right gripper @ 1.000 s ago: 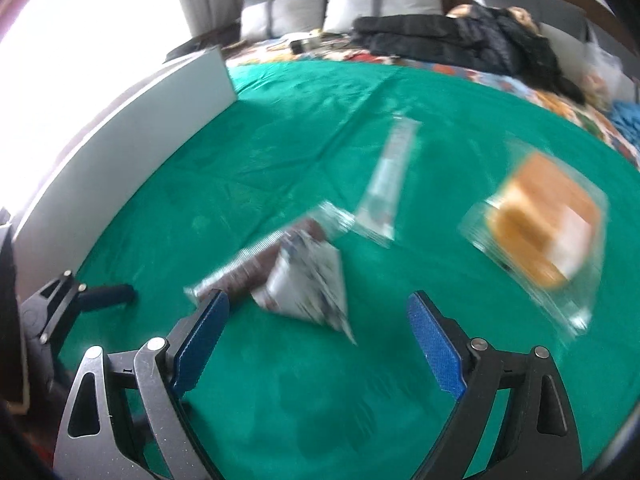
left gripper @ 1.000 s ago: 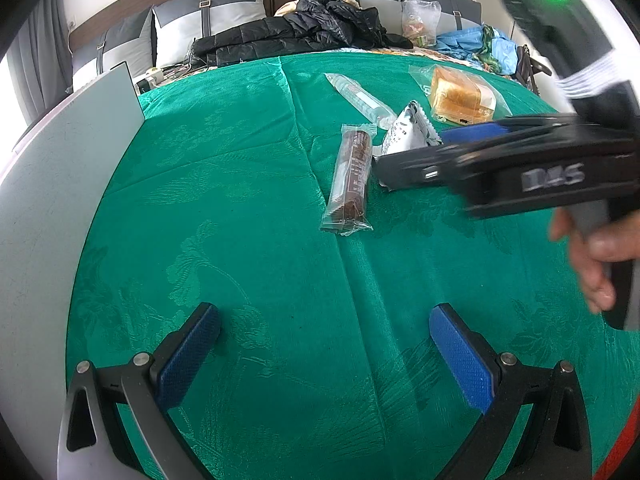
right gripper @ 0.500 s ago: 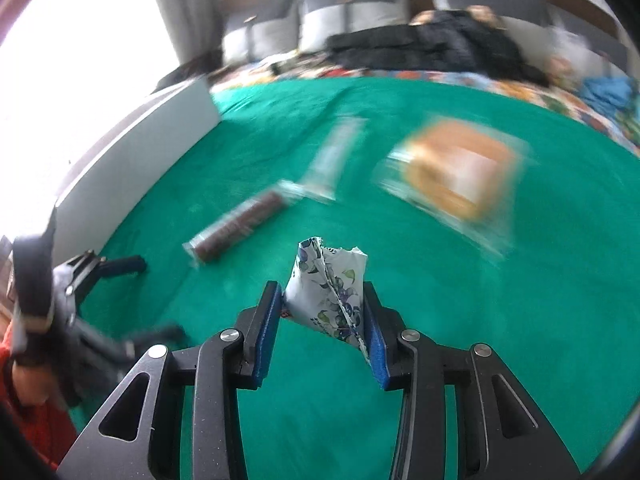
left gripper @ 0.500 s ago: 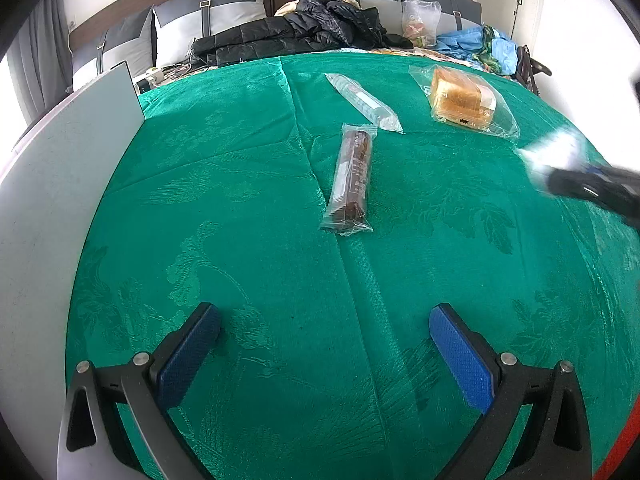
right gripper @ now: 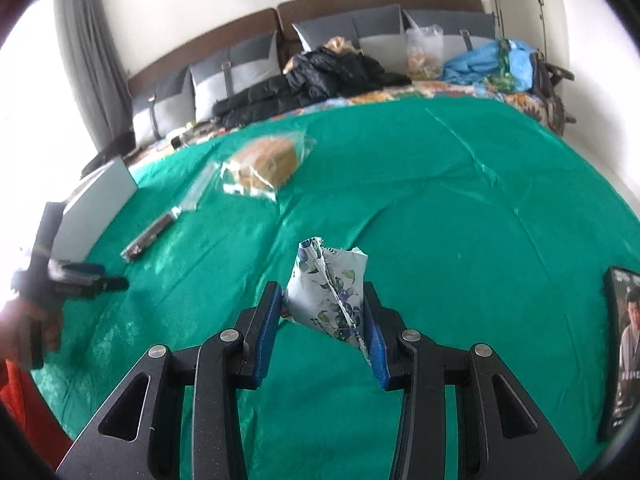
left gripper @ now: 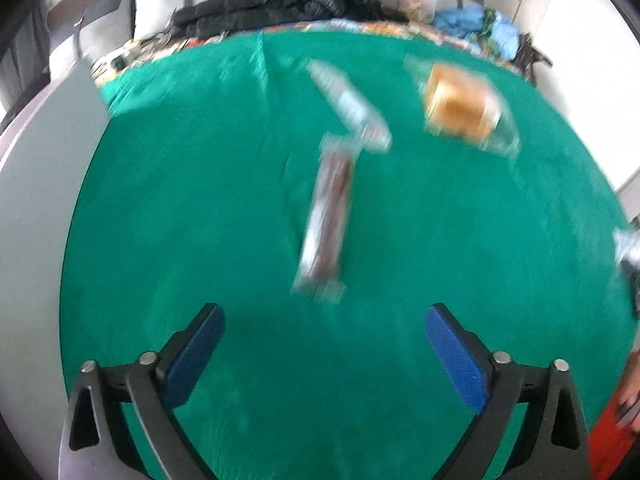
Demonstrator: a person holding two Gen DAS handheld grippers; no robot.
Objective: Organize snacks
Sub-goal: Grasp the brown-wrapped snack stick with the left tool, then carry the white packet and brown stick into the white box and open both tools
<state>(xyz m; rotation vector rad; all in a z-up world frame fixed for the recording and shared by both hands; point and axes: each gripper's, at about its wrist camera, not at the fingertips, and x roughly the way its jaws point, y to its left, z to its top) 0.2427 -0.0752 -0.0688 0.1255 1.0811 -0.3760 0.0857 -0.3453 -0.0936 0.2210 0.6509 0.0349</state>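
Note:
My right gripper (right gripper: pixel 322 300) is shut on a white floral-print snack packet (right gripper: pixel 328 296) and holds it above the green cloth (right gripper: pixel 440 208). My left gripper (left gripper: pixel 322 320) is open and empty, just short of a brown bar in clear wrap (left gripper: pixel 328 216) that lies lengthwise ahead of it. Beyond it lie a clear long packet (left gripper: pixel 348 104) and a bagged bread (left gripper: pixel 460 106). In the right wrist view the bread (right gripper: pixel 266 160), the long packet (right gripper: pixel 196 192) and the brown bar (right gripper: pixel 150 236) lie far left, and the left gripper (right gripper: pixel 108 282) shows at the left edge.
A white board (left gripper: pixel 36 208) stands along the left side of the cloth, also in the right wrist view (right gripper: pixel 98 208). A dark box with a printed face (right gripper: pixel 624 344) lies at the right edge. Black jackets (right gripper: pixel 320 76), bags and cushions line the back.
The right gripper closed on the floral packet, lifted it and carried it right, away from the other snacks. The left gripper has moved forward toward the brown bar, still open.

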